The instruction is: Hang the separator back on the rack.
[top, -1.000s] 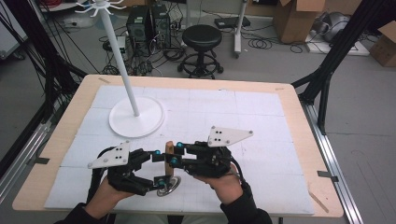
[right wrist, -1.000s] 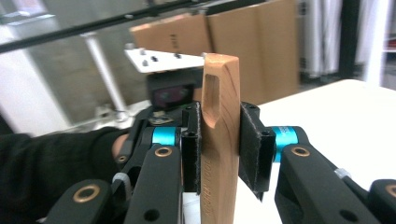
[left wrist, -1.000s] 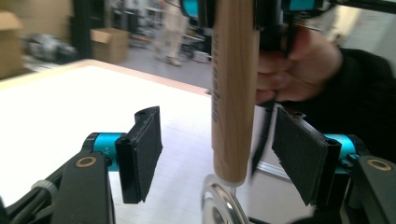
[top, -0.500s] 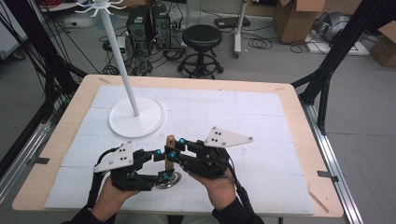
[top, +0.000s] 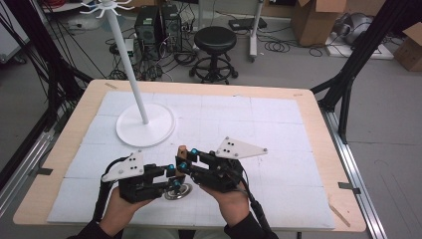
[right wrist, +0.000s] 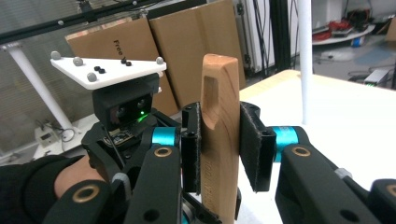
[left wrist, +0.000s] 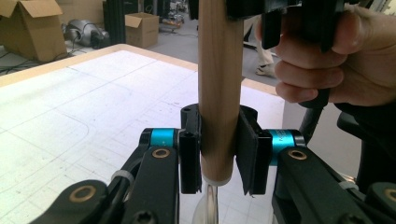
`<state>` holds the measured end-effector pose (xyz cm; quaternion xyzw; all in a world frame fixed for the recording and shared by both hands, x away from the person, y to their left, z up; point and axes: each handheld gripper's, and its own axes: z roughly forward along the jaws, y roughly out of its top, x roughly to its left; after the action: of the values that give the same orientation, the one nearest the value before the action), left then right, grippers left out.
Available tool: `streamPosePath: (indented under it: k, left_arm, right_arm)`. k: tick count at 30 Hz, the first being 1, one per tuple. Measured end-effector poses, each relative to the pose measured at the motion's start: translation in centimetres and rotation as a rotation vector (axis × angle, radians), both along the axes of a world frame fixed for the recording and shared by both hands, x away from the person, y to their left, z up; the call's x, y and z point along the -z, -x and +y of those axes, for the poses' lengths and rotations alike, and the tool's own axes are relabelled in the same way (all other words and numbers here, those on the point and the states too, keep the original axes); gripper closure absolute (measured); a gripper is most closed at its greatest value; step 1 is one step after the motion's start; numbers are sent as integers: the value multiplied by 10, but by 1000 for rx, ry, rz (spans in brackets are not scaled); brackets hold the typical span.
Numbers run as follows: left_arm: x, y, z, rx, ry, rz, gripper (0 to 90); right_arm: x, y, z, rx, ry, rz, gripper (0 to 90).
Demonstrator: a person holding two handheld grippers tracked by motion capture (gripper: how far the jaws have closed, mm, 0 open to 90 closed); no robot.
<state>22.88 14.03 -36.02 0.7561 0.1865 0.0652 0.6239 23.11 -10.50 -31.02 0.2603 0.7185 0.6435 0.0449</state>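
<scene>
Both pairs of jaws clamp one upright wooden handle [left wrist: 219,84]: the left gripper [left wrist: 219,154], just closed, near its lower end above a metal head [top: 177,191] by the worktop [top: 278,129], the right gripper [right wrist: 219,144] higher up. A two-handed hold; next probably a joint lift or handover

Wooden handle [left wrist: 219,88] upright, round steel end [top: 177,191] on table

The one word I can make out is "Free", printed in dark letters on the cardboard box [right wrist: 126,51] standing behind the surface; whatever follows it is hidden. Faint burned-in lettering runs down the wooden handle [right wrist: 219,140], too blurred to read.
</scene>
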Motion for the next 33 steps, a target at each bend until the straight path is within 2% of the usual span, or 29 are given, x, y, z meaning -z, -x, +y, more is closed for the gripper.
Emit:
streamPosePath:
  k: [1,2,4,7,10,12,17,20,24,33]
  left_arm:
    - [0,0,0,-1,0,4,725]
    - [1,-1,0,0,4,10,725]
    - [1,-2,1,-2,12,22,725]
    - [1,-4,5,-11,22,29,726]
    - [-1,-8,10,-28,43,35,726]
    - [-3,-11,14,-37,54,41,726]
    - [-7,-22,20,-61,86,58,726]
    - [-12,-29,22,-74,88,61,726]
    - [-25,-43,28,-106,85,54,726]
    - [-69,-83,51,-187,91,35,726]
  right_arm:
    - [0,-2,-1,-10,-11,21,656]
    - [0,-2,-2,1,-26,31,536]
    - [0,-2,-7,30,-34,24,462]
    - [-1,1,-21,102,-36,-31,350]
    - [3,4,-42,155,-13,-89,256]
    - [8,5,-57,184,-1,-105,212]
    - [22,9,-101,290,56,-138,195]
    - [32,12,-124,349,100,-122,194]
    - [44,13,-151,416,103,-92,192]
    - [47,11,-160,443,88,-84,191]
